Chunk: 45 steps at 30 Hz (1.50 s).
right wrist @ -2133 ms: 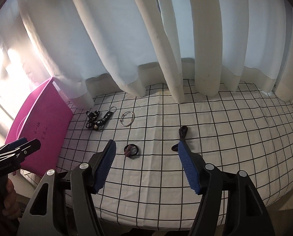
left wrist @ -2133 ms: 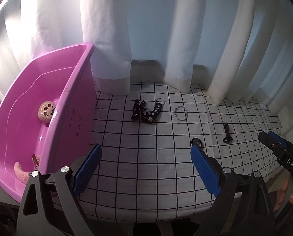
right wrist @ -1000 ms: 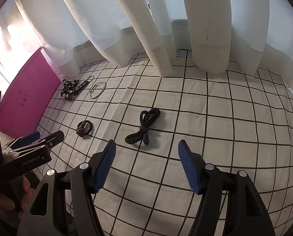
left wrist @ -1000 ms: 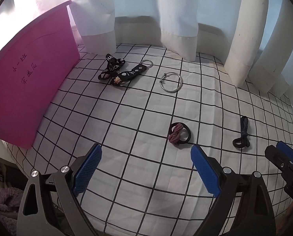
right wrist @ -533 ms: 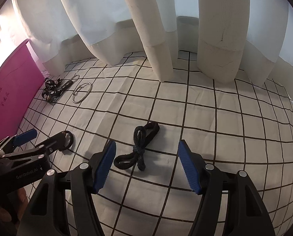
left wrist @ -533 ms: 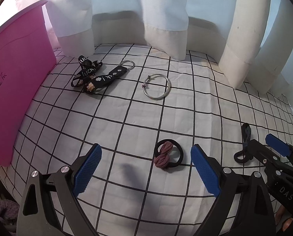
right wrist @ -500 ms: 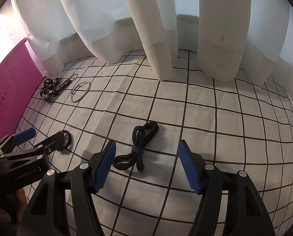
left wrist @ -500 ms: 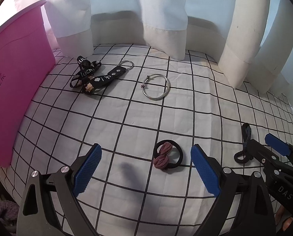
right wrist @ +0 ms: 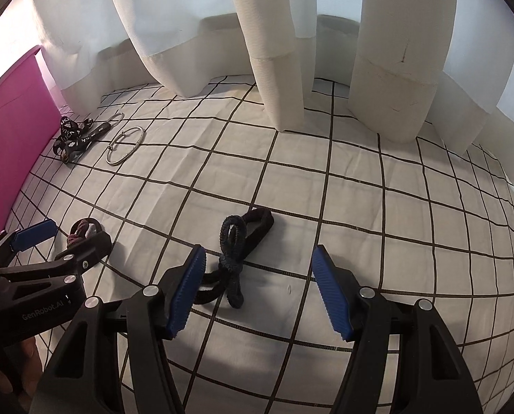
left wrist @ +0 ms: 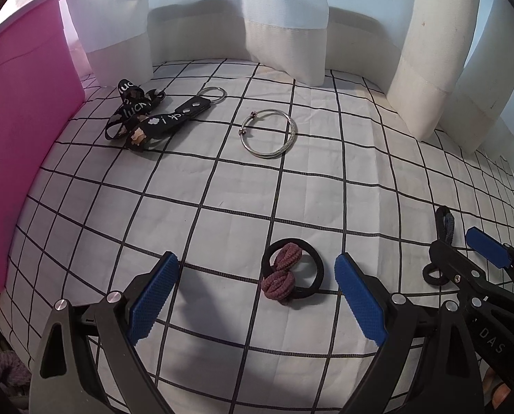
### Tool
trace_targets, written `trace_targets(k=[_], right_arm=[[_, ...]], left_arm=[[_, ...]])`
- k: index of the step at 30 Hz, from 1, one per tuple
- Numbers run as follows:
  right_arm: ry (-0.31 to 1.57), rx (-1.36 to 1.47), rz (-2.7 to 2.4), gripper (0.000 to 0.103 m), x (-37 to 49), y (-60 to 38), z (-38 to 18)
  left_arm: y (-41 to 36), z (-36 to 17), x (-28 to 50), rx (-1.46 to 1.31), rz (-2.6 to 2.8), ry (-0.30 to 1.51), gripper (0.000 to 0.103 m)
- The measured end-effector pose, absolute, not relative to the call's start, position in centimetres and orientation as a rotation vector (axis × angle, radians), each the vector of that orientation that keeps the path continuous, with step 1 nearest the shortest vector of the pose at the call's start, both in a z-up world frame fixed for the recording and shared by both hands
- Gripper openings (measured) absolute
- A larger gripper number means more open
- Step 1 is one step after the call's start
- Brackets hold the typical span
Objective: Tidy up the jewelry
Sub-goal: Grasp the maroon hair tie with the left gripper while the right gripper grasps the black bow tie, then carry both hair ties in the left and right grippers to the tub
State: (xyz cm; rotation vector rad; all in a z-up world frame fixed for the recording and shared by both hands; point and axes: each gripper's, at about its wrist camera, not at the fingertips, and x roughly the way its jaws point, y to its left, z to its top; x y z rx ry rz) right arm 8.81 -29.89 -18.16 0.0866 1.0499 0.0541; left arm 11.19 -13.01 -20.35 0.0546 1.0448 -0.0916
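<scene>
A black hair tie with a maroon knot (left wrist: pixel 288 272) lies on the checked cloth between the fingers of my left gripper (left wrist: pixel 255 276), nearer the right finger; the gripper is open and the pads do not touch it. A black knotted cord tie (right wrist: pixel 238 252) lies between the fingers of my right gripper (right wrist: pixel 259 262), close to its left finger, and this gripper is open too. Each gripper shows in the other's view: right gripper (left wrist: pixel 460 248), left gripper (right wrist: pixel 63 238). Farther back lie a silver bangle (left wrist: pixel 269 134) and a black printed key strap (left wrist: pixel 150 117).
A pink tub (left wrist: pixel 19 131) stands at the left edge of the checked cloth (left wrist: pixel 222 189). White curtains (left wrist: pixel 284 17) hang down onto the cloth along the back. The cloth's front edge drops off at the lower left.
Both grippers have sunk toward the cloth and moved forward. The maroon-knot hair tie now sits between the left fingers, and the black cord tie has come in between the right fingers.
</scene>
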Motion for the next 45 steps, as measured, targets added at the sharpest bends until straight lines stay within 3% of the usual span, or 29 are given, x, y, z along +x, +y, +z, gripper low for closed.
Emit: trace_targets(k=[5, 8, 11, 15, 18, 19, 45], right_arm=[[1.034, 0.057, 0.049, 0.059, 8.7, -29.7, -18.3], [1.024, 0.029, 0.033, 0.050, 8.6, -29.6, -18.3], [1.013, 0.019, 0.041, 0.041, 8.6, -29.5, -18.3], [1.004, -0.001, 0.052, 0.015, 8.5, -29.2, -18.2], [1.003, 0.002, 0.061, 0.013, 8.3, -29.2, -18.1], [1.003, 0.009, 0.065, 0.013, 8.3, -29.3, -18.1], [0.959, 0.105, 0.094, 0.013, 3.8, -33.6, -13.2]], left_arm=[[-13.2, -20.4, 10.5, 0.064, -0.091, 1.010, 0.090], [-13.2, -20.4, 10.3, 0.064, -0.092, 1.000, 0.086], [-13.6, -20.3, 9.8, 0.072, -0.103, 0.976, 0.074], [-13.9, -20.0, 9.2, 0.074, -0.114, 0.950, 0.052], [-14.0, -19.8, 9.1, 0.078, -0.126, 0.943, 0.023], [-14.0, -19.7, 9.2, 0.076, -0.128, 0.944, 0.019], [-13.6, -14.2, 5.0, -0.004, -0.123, 0.901, 0.017]])
